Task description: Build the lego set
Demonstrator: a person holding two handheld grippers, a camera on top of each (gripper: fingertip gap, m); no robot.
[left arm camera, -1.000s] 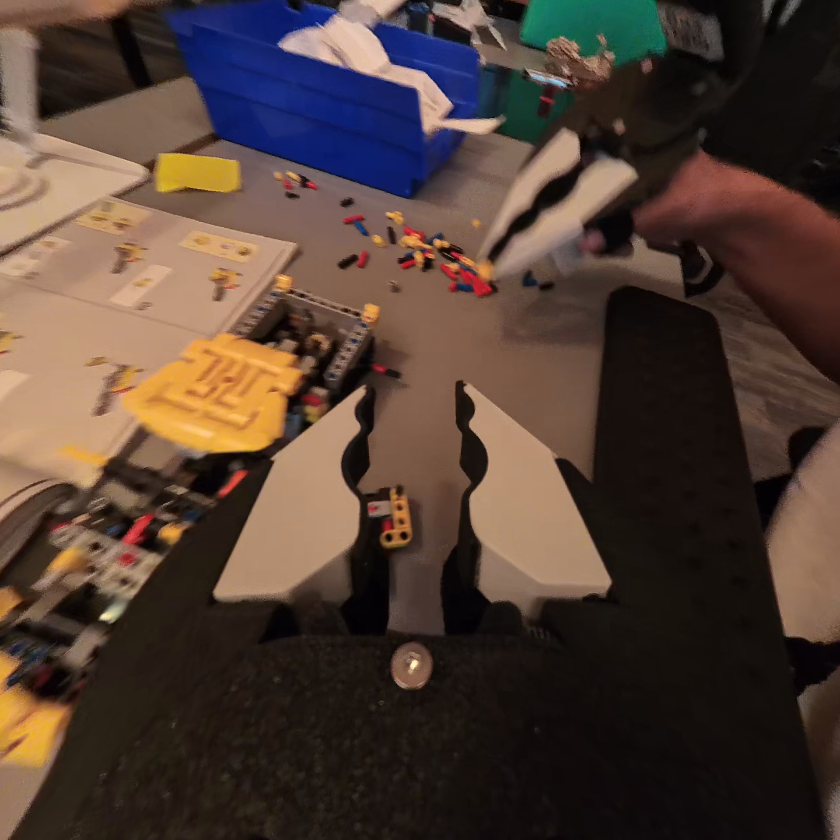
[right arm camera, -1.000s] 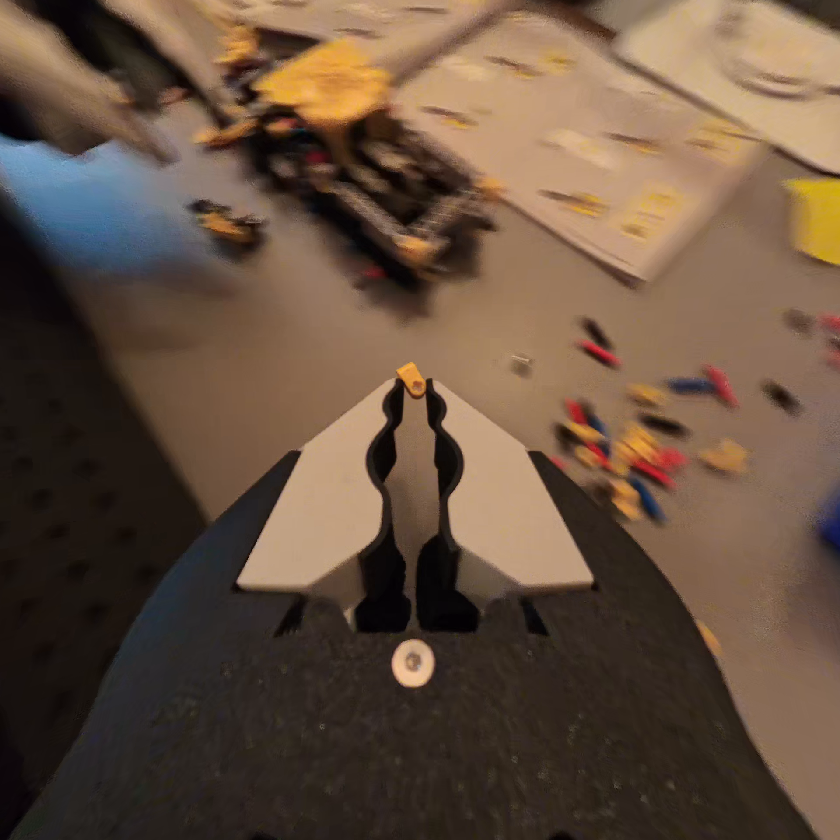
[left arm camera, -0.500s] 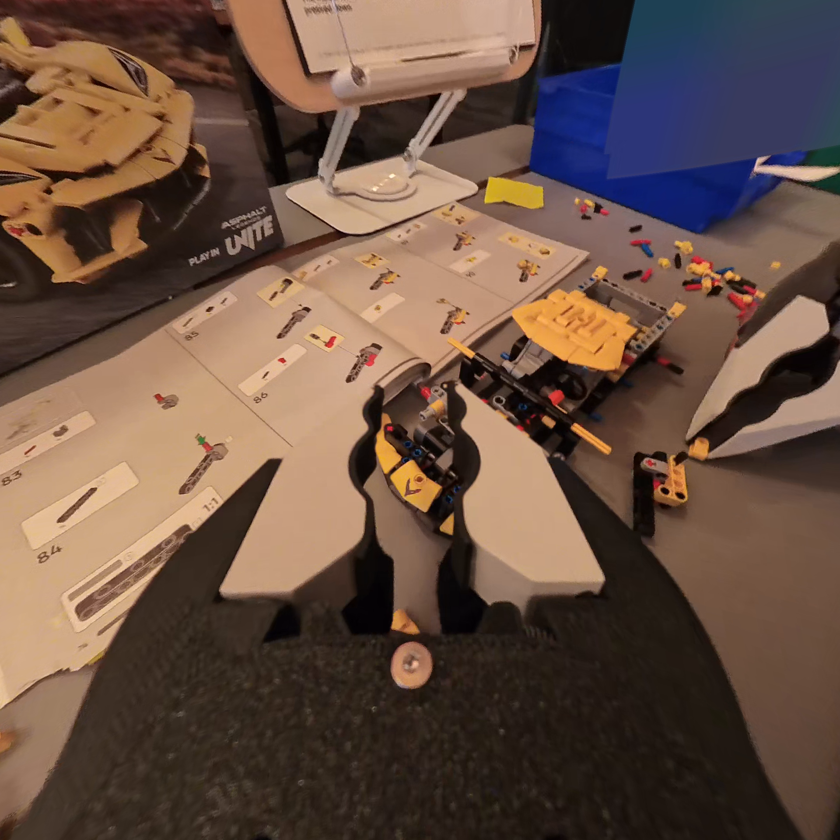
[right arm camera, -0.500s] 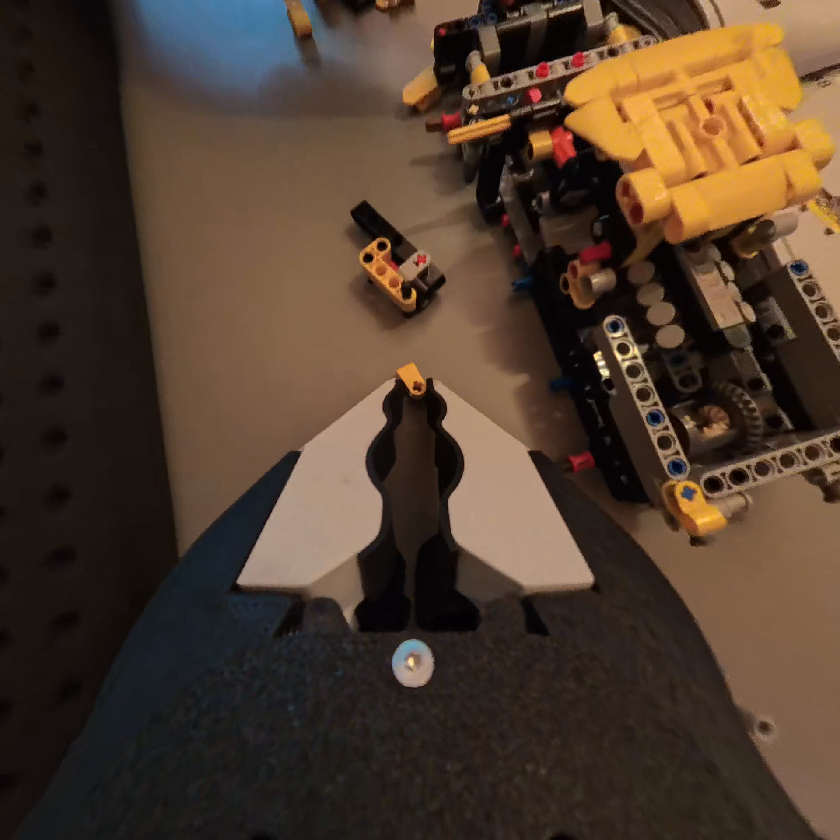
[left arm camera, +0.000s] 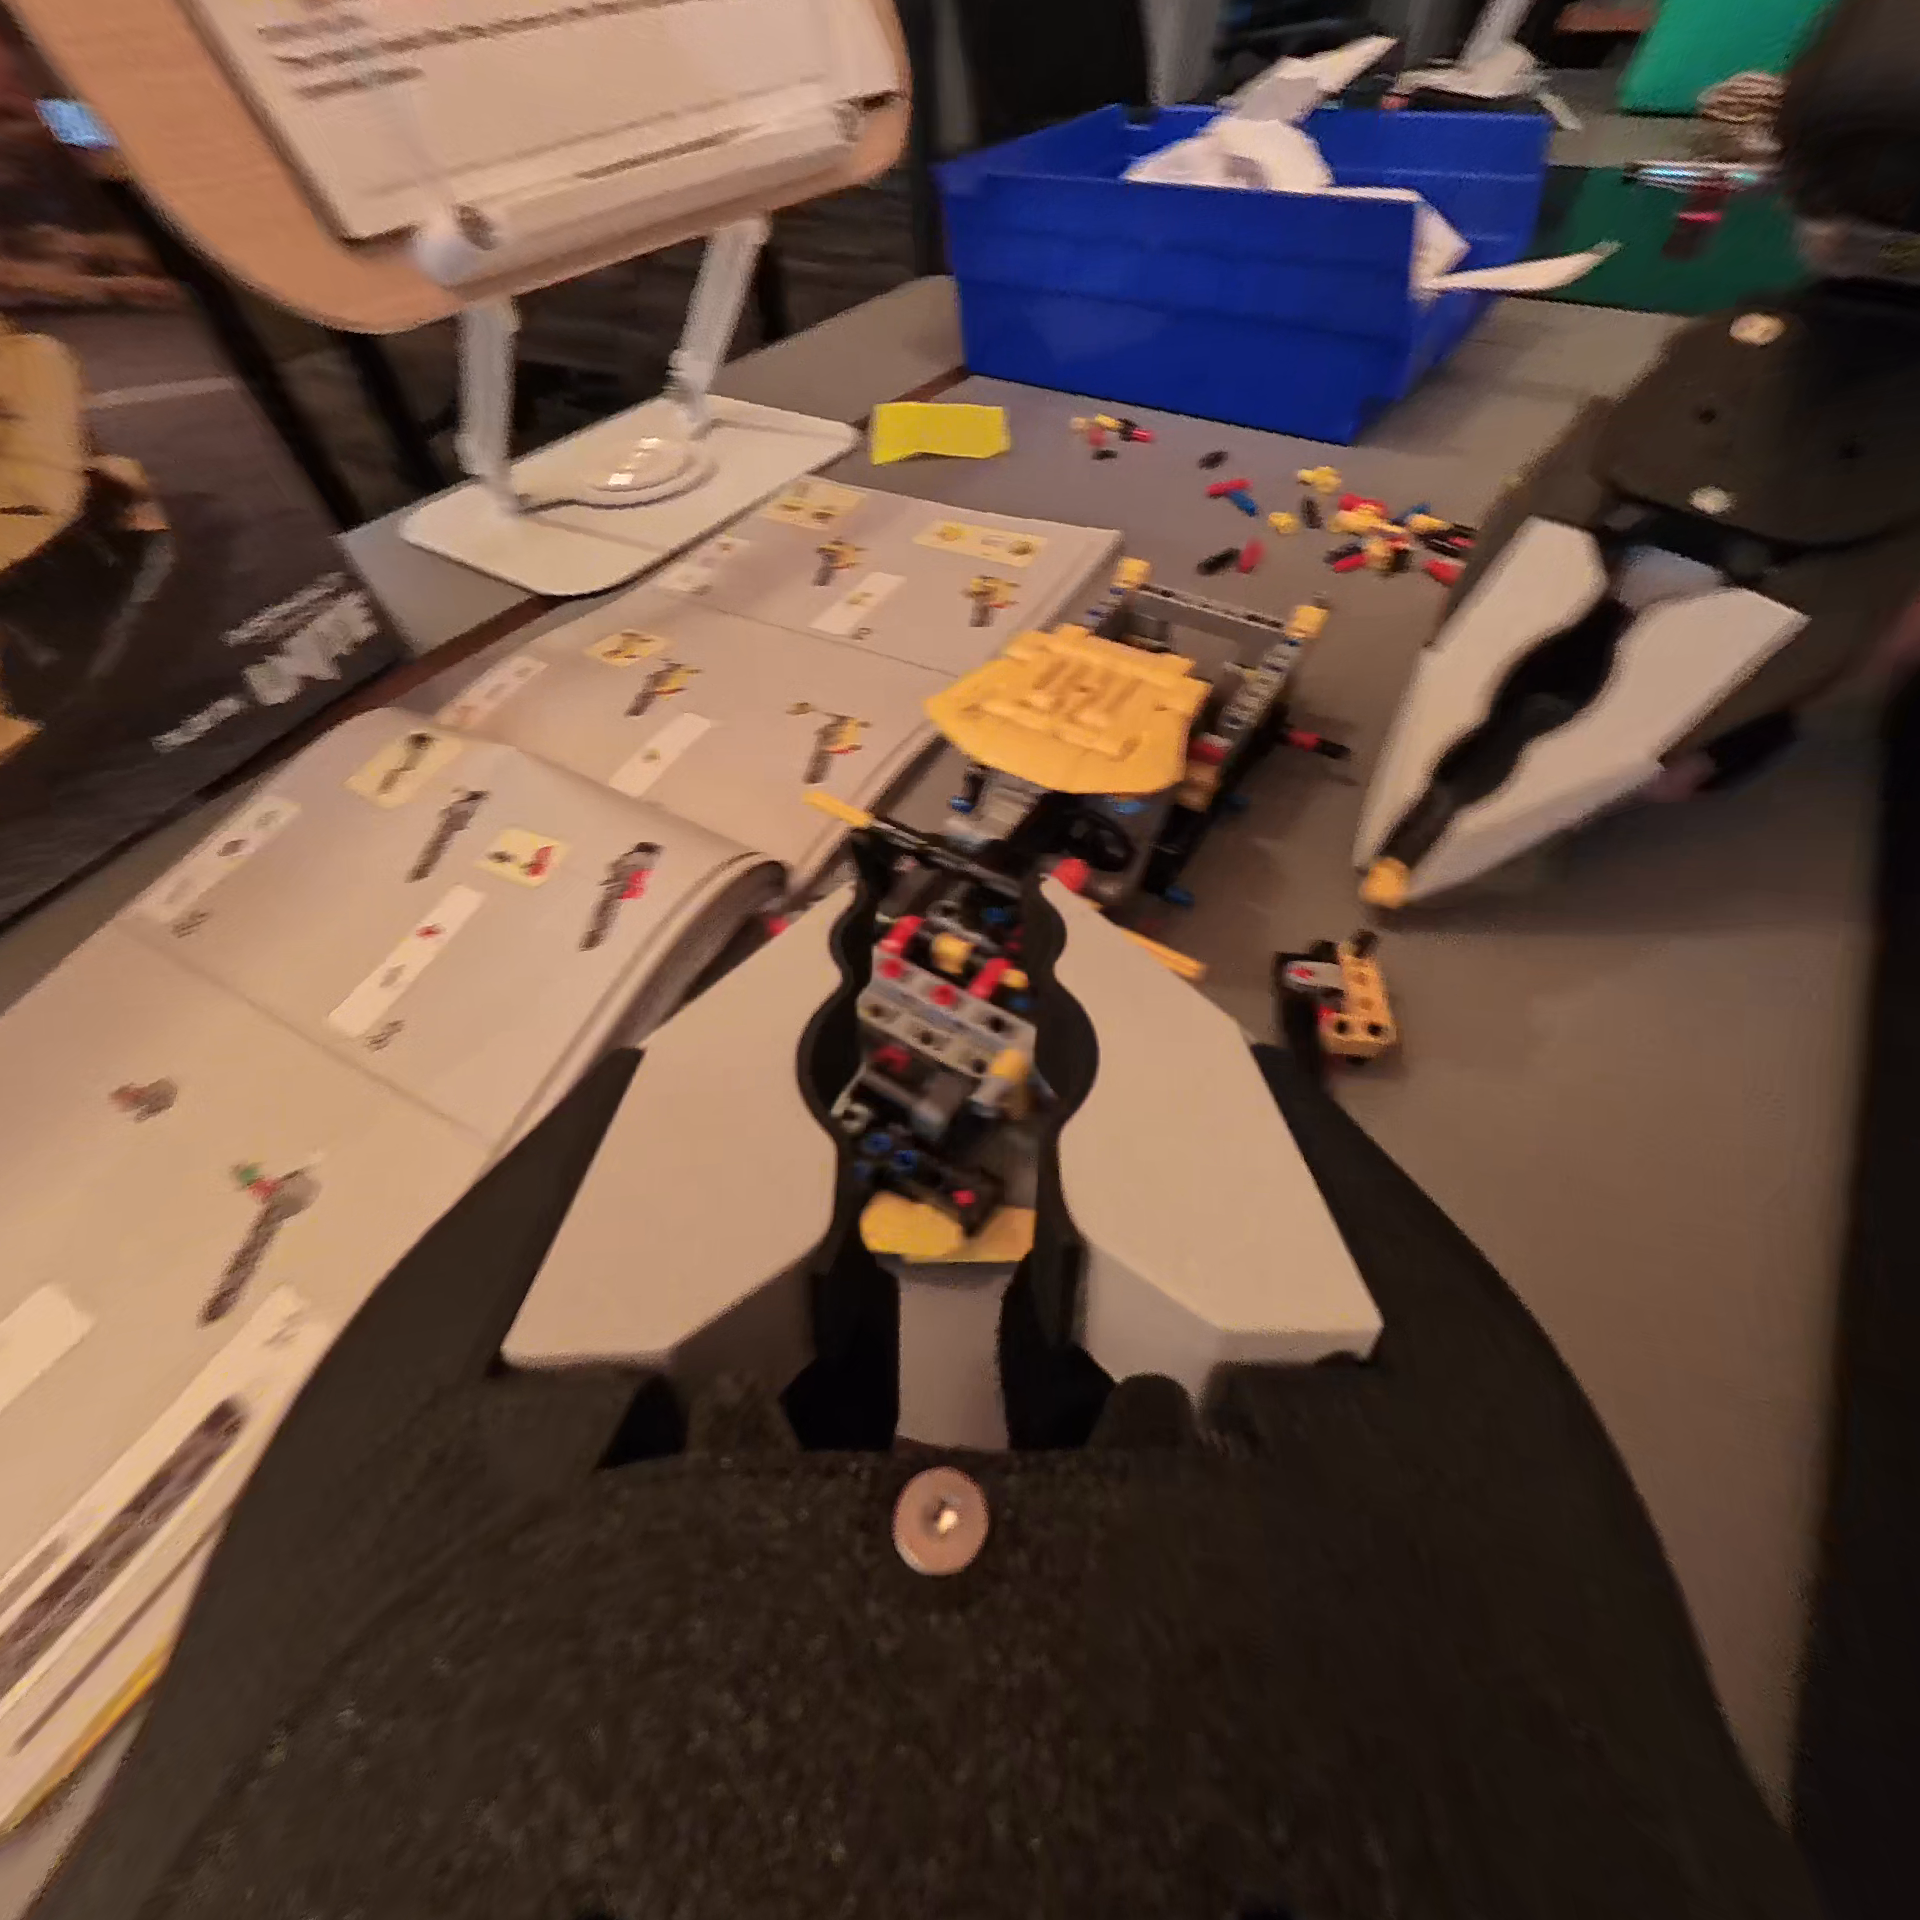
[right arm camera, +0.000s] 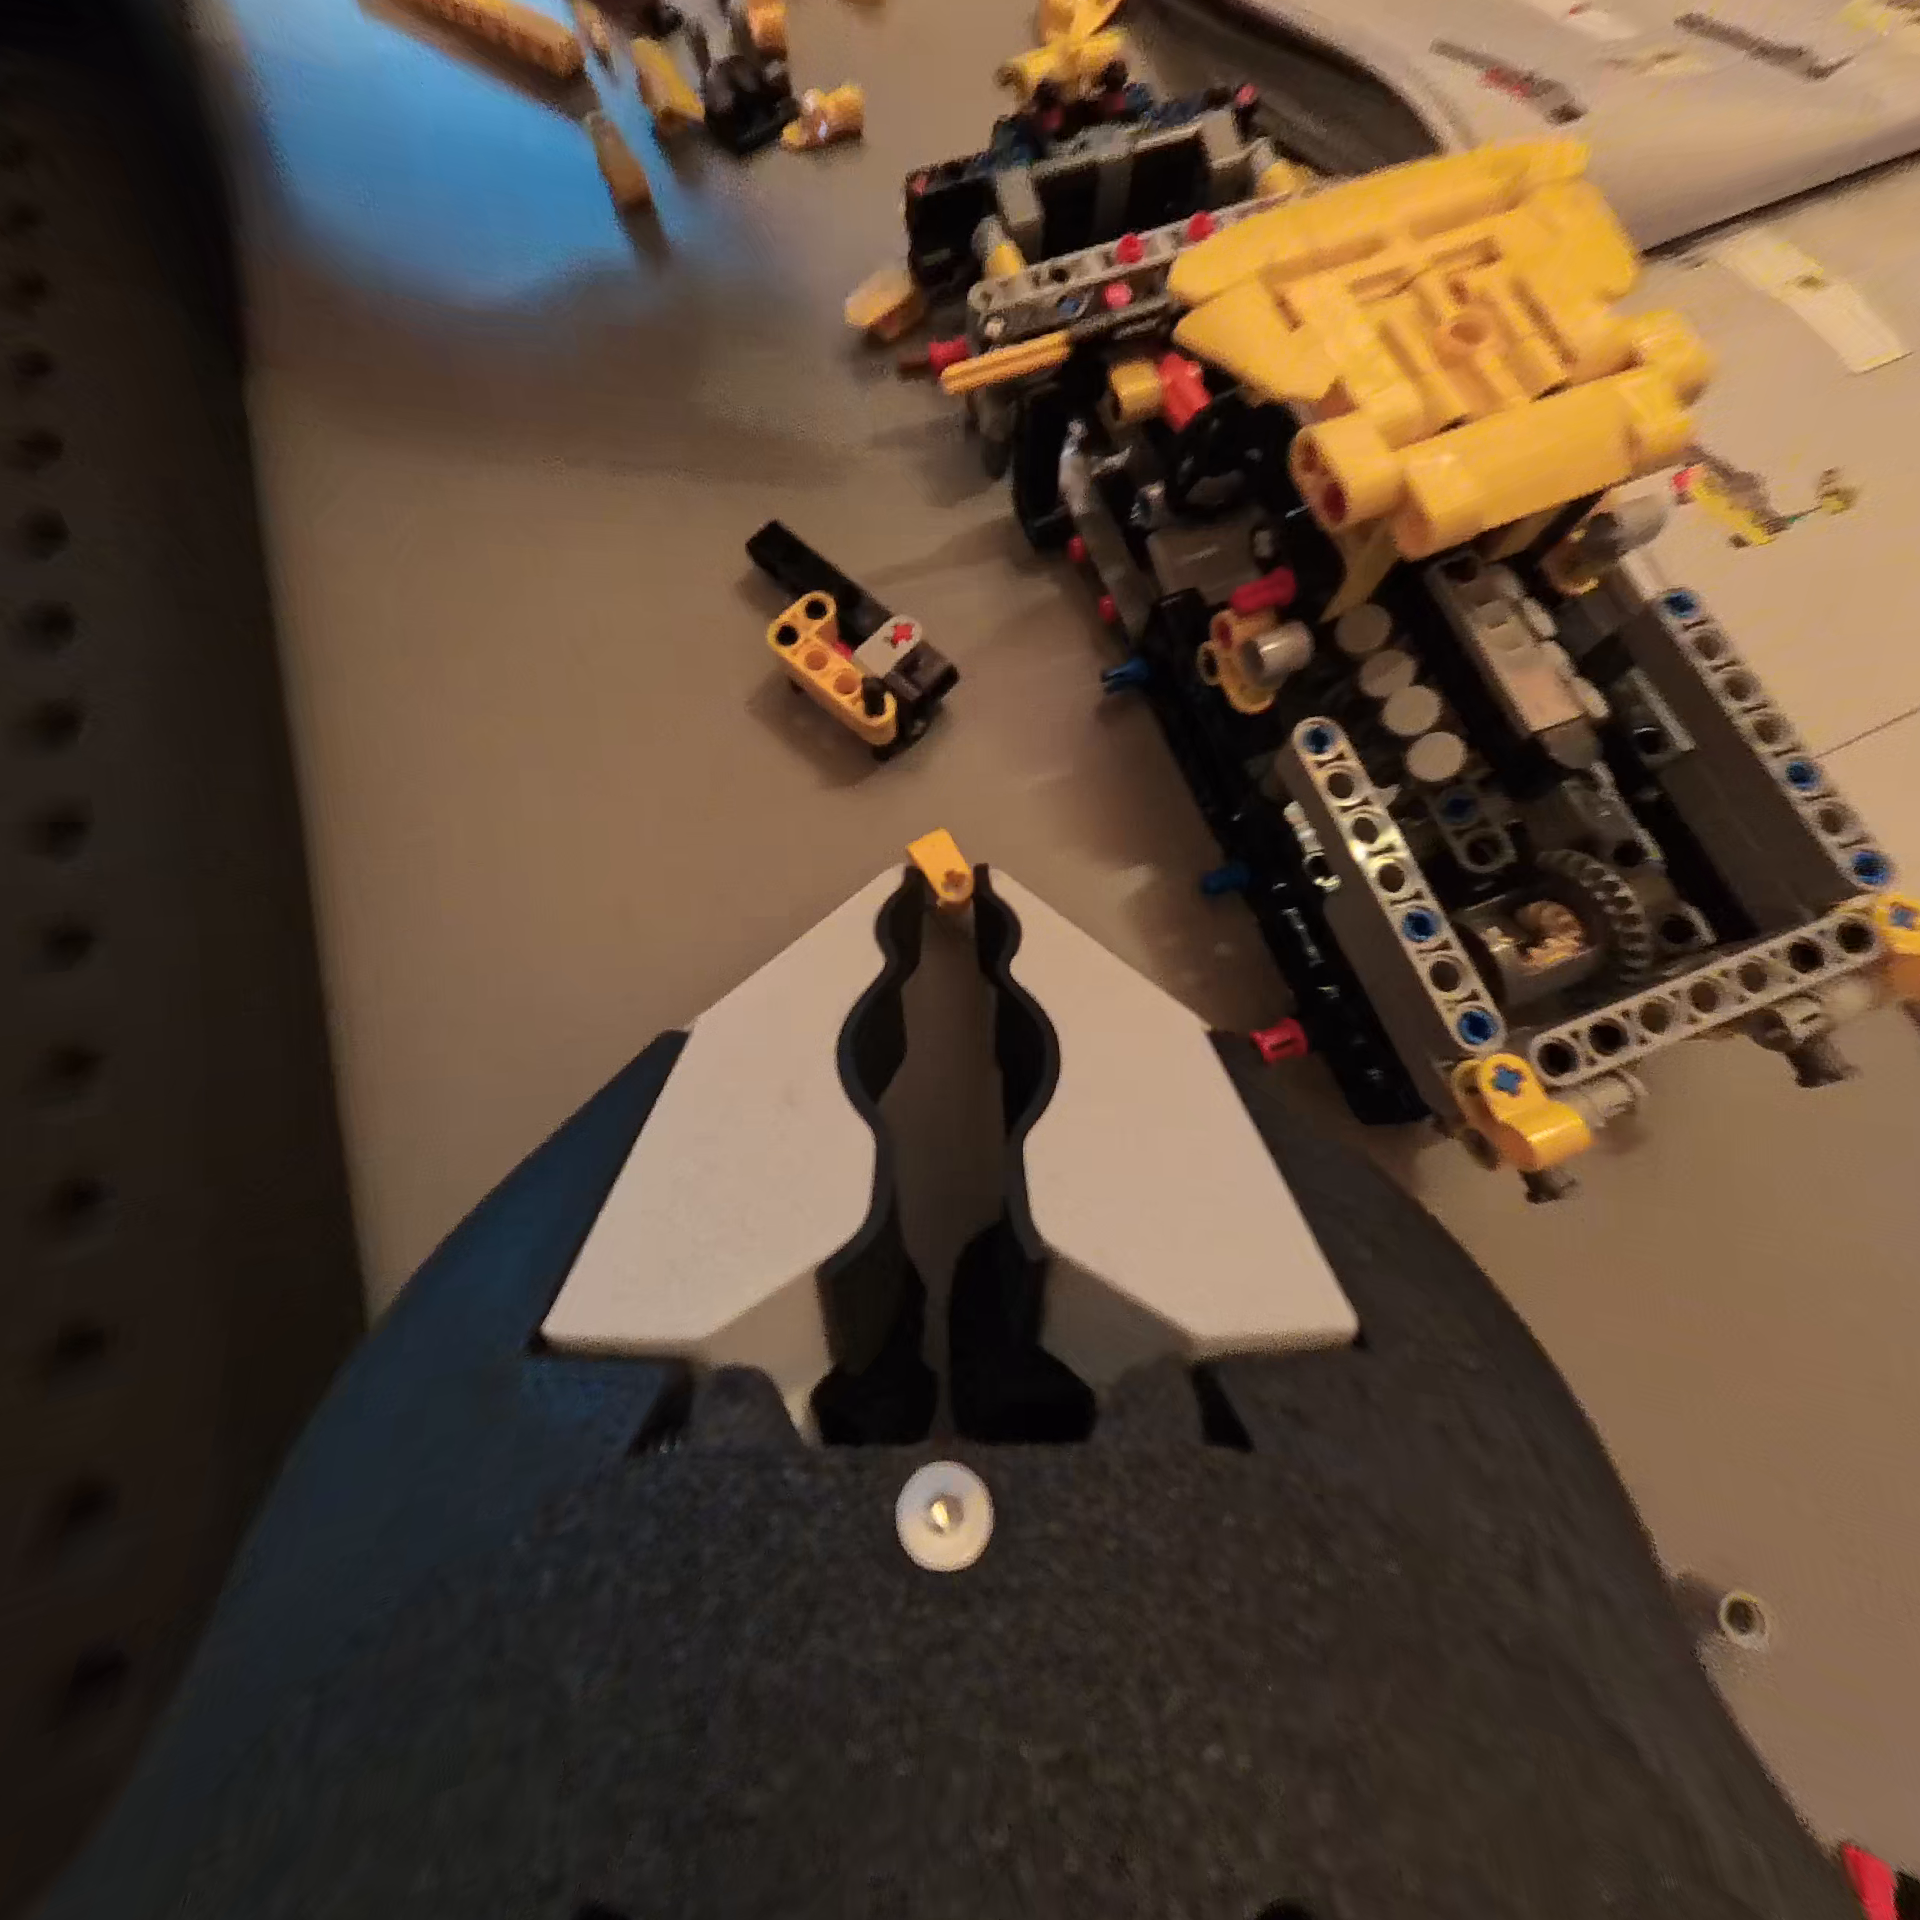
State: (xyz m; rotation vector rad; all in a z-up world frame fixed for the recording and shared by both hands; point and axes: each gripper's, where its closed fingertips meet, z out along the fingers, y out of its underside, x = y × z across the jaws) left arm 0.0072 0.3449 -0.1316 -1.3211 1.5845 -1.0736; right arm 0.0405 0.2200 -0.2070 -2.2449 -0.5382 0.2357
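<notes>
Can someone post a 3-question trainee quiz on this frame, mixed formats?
1. True or false: the right hand-held gripper is empty.
2. What straddles the front of the partly built black-and-yellow lego car? A) the left hand-held gripper B) the blue plastic bin C) the open paper instruction booklet
3. Fill in: the small loose yellow-and-black lego subassembly lies on the grey ____.

Key: 1 false, it pinches a small yellow lego piece; 2 A; 3 table.

Our left gripper (left arm camera: 951,904) points toward twelve o'clock, jaws parted, fingers (left arm camera: 707,1164) angled low. Our right gripper (right arm camera: 943,883) sits at two o'clock from it, tilted down, tips pinched together on a small yellow piece (right arm camera: 940,868).
</notes>
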